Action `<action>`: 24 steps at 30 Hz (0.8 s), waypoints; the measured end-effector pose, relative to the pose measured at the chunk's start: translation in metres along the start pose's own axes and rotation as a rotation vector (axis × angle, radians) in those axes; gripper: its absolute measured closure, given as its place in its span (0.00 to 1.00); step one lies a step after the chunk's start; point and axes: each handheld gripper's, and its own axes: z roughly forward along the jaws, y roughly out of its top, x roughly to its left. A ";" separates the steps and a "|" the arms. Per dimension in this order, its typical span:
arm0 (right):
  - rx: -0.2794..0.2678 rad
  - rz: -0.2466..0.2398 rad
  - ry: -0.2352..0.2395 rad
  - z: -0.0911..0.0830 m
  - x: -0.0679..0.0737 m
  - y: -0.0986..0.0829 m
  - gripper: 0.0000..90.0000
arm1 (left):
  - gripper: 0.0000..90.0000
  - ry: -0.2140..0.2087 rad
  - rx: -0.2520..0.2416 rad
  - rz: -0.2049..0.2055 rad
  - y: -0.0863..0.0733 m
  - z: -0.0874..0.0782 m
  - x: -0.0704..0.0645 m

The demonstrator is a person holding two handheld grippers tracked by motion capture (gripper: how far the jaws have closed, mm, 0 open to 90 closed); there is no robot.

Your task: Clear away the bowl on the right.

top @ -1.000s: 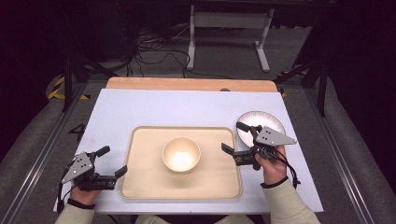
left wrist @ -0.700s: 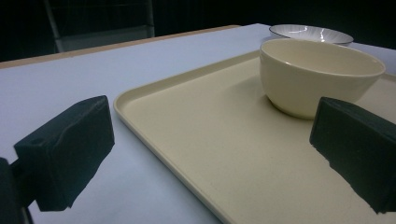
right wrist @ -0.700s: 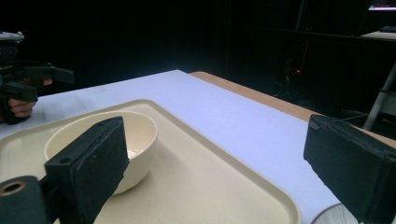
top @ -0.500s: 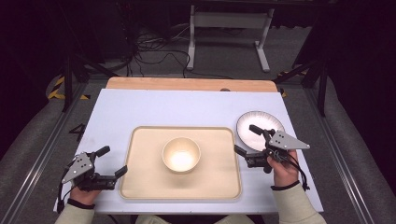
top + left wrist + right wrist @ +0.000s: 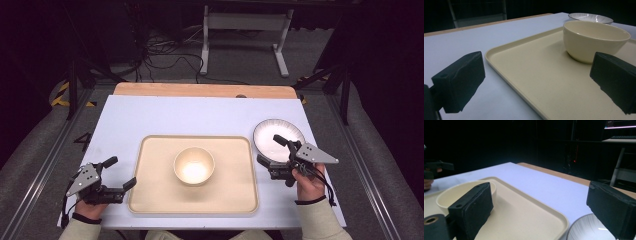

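**A:** I have the right gripper [image 5: 272,152] with its jaws spread wide and nothing between them. The striped plate [image 5: 278,139] lies directly ahead of it and partly beneath the jaws: in the right gripper view the near rim of the plate [image 5: 589,227] sits just under the far jaw.

**B:** And the bowl?

**A:** The cream bowl [image 5: 194,165] stands upright in the middle of the tray [image 5: 150,200], off to the jaw-side of my right tool, past the tray's raised edge. From the right gripper view it shows behind the near jaw, so the plate is much the closer of the two.

**B:** Your left side?

**A:** The left gripper [image 5: 120,173] is also open and empty, jaws astride the tray's near corner. The bowl [image 5: 595,40] is forward and across the tray from it, well apart.

**B:** So which hand takes the plate?

**A:** The right, I judge. The plate is round, so no axis matters; what counts is that its rim lies flat on the table [image 5: 165,115], so I'd tip the jaws down over the edge.
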 end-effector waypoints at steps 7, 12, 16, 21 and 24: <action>-0.018 0.014 -0.006 0.000 -0.006 -0.016 0.08 | 0.01 0.001 -0.001 0.000 0.000 0.000 0.000; -0.027 0.003 -0.008 0.000 -0.003 -0.024 0.07 | 0.01 0.001 0.002 0.006 0.000 0.000 0.000; -0.056 0.006 -0.015 -0.001 0.000 -0.033 0.07 | 0.01 0.001 0.001 0.002 0.000 0.000 0.000; -0.053 0.000 -0.010 -0.002 0.002 -0.040 0.07 | 0.01 0.001 0.001 0.001 0.000 0.000 0.000; -0.043 0.006 -0.006 -0.002 0.002 -0.045 0.07 | 0.01 0.001 0.002 0.005 0.000 0.000 0.000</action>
